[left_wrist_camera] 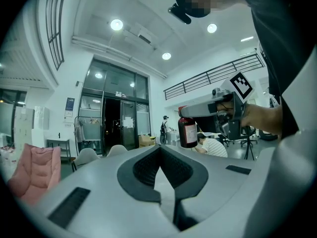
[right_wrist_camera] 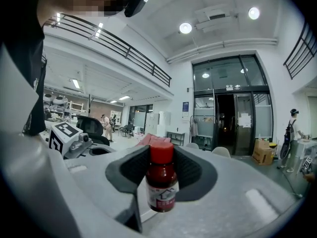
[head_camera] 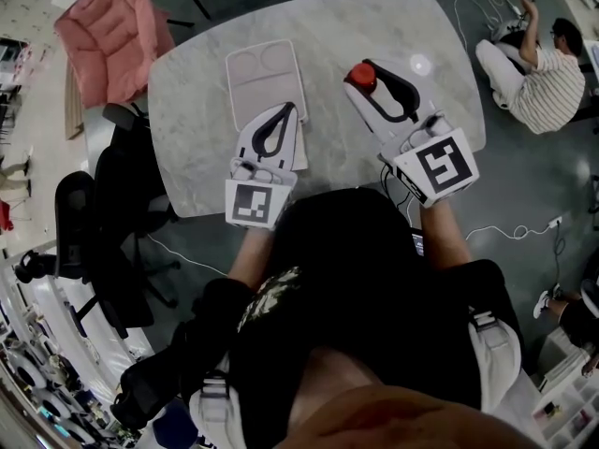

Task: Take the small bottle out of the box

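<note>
Left gripper (head_camera: 284, 112) jaws together, nothing between them, over near end of beige box (head_camera: 265, 73) with 2 round recesses on marble table (head_camera: 187, 110). Right gripper (head_camera: 371, 79) clamped on small bottle (right_wrist_camera: 161, 180): red cap, dark contents, white label, upright, out of box, held just right of it. Person in striped shirt (head_camera: 547, 78) sits on floor far right.

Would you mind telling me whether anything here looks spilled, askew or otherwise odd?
Nothing stands out. The bottle is upright and capped, clamped in the right tool above the table. The box lies flat on the table with no spill visible, and the left tool over it is shut and empty.
</note>
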Tool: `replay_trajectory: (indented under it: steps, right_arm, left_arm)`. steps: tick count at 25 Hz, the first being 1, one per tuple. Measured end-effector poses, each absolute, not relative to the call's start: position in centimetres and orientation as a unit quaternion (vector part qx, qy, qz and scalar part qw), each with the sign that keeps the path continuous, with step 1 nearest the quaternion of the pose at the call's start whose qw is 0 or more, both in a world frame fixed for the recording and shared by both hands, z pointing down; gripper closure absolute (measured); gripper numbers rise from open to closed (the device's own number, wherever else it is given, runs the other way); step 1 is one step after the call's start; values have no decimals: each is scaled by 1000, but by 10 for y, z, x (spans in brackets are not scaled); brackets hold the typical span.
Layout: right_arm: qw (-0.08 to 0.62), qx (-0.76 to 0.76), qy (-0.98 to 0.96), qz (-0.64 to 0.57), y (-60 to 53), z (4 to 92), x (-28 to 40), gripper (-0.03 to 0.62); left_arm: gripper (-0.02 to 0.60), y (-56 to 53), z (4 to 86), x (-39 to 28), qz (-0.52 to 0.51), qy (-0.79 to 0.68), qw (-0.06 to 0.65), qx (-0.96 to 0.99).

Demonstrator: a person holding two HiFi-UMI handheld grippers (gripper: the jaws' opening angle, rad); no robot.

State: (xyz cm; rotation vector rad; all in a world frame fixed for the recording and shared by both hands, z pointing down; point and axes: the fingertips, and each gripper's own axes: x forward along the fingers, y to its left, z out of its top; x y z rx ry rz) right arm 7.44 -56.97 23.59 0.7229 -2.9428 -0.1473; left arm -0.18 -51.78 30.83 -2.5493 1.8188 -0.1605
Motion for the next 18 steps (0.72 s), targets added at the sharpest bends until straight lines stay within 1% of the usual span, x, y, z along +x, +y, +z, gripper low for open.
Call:
replay_trajectory:
  steps: [11, 18]
  right_arm:
    - [50, 196, -978, -46, -586, 245, 104, 452]
    - [47, 192, -979, -51, -588, 243, 120, 453]
  left_arm:
    - [571, -533, 315, 34, -47, 615, -5, -787]
    - [571, -540, 318, 55, -49, 612, -6, -790]
